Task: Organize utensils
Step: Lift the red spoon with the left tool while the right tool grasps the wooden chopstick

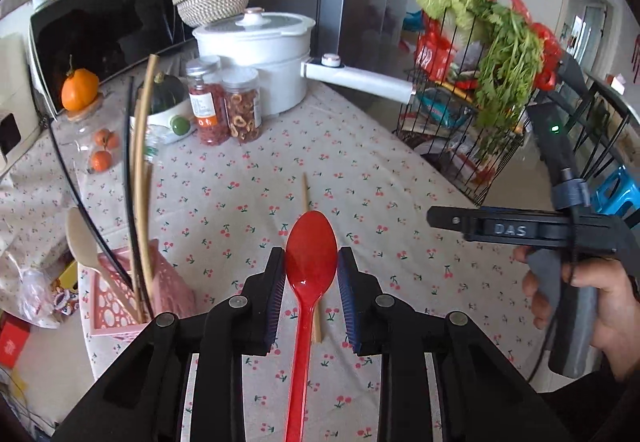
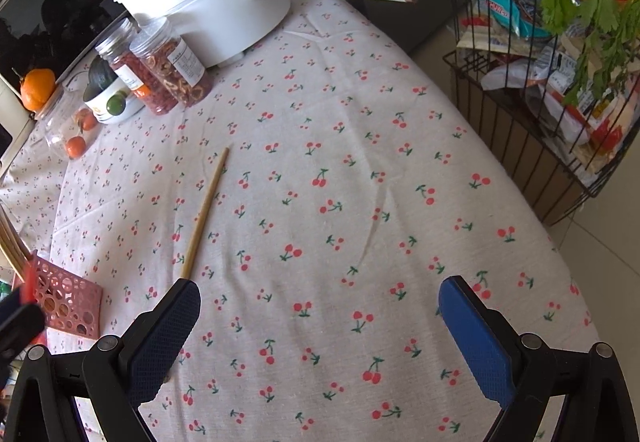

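Red plastic spoon (image 1: 310,262) is clamped by its bowl in my left claw (image 1: 311,282), above the cherry-print desk (image 1: 360,170); I'd tip it handle-first into the pink perforated holder (image 1: 120,306). Right claw (image 2: 320,322) gapes empty beside the bamboo chopstick (image 2: 204,214).

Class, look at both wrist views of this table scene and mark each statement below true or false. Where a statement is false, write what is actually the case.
1. The left hand-held gripper holds a red spoon by its bowl. True.
2. The right hand-held gripper is shut on a chopstick. False: its jaws stand wide open with nothing between them.
3. A single wooden chopstick lies on the cherry-print tablecloth. True.
4. The pink holder is empty. False: a wooden spoon and chopsticks already stand in it.
5. The white pot has its lid off. False: the lid is on.
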`<state>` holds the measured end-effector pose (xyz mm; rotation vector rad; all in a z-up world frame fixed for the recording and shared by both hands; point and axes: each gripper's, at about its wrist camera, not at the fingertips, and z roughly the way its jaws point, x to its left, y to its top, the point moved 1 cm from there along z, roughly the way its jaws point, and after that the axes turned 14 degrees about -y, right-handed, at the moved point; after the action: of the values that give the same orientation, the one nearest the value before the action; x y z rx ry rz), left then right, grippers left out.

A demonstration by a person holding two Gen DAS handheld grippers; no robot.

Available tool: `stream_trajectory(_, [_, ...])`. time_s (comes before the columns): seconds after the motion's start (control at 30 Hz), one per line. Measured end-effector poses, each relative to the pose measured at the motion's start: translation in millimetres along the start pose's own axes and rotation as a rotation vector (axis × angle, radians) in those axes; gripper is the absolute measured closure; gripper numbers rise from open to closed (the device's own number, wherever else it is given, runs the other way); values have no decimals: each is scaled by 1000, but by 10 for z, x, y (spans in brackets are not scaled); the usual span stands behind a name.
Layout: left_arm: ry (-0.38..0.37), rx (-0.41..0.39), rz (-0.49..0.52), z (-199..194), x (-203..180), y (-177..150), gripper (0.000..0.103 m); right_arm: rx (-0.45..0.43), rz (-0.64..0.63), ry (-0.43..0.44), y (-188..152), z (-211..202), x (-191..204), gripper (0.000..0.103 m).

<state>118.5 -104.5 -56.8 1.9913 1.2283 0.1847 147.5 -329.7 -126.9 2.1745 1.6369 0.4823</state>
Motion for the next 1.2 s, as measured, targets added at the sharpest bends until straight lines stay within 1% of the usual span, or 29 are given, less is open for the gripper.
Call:
stream_trajectory(0.1, [-21, -52, -9, -269, 78, -60, 75, 16, -15, -5, -8, 63, 137, 4])
stream_trajectory(0.23, [-46, -131, -59, -529, 279, -164, 75, 23, -49, -28, 10, 167, 386, 4])
stream_trajectory(0.3, [-70, -153, -101, -626, 395, -170, 75, 27, -66, -36, 40, 243, 525, 4])
stream_trajectory(0.4, [-83, -197, -125, -785, 512, -164, 75, 38, -73, -35, 111, 369, 710, 4])
stream_trajectory(0.5, [-95, -219, -144, -889, 612, -183, 75, 56, -53, -24, 194, 520, 874, 9])
stream_trajectory(0.57, [-95, -226, -150, -939, 678, -202, 75, 74, -50, -37, 231, 648, 985, 20])
stream_trajectory(0.6, [-90, -230, -151, -962, 709, -216, 75, 84, -53, -50, 241, 714, 1040, 24])
stream_trajectory(0.67, [-83, -232, -156, -1001, 782, -241, 75, 98, -69, -78, 252, 846, 1139, 39])
stream_trajectory(0.77, [-84, -233, -178, -1030, 892, -272, 75, 95, -87, -109, 275, 979, 1240, 55])
stream_trajectory(0.8, [-83, -234, -183, -1037, 919, -279, 75, 91, -89, -109, 285, 1005, 1265, 57])
stream_trajectory(0.87, [-82, -235, -190, -1044, 962, -295, 75, 83, -97, -106, 307, 1054, 1313, 67])
stream_trajectory(0.9, [-81, -237, -193, -1046, 976, -299, 75, 82, -107, -110, 318, 1079, 1353, 69])
stream_trajectory(0.93, [-81, -238, -195, -1054, 991, -306, 75, 74, -122, -119, 319, 1095, 1380, 71])
stream_trajectory(1.0, [-80, -240, -196, -1060, 1004, -311, 75, 51, -168, -150, 319, 1105, 1439, 78])
stream_trajectory(1.03, [-77, -240, -193, -1064, 1004, -313, 75, 51, -185, -157, 323, 1115, 1457, 87])
stream_trajectory(1.07, [-74, -242, -190, -1067, 1002, -314, 75, 55, -189, -151, 320, 1113, 1451, 92])
stream_trajectory(1.2, [-56, -264, -181, -1105, 1007, -313, 75, 82, -186, -95, 304, 1103, 1391, 97])
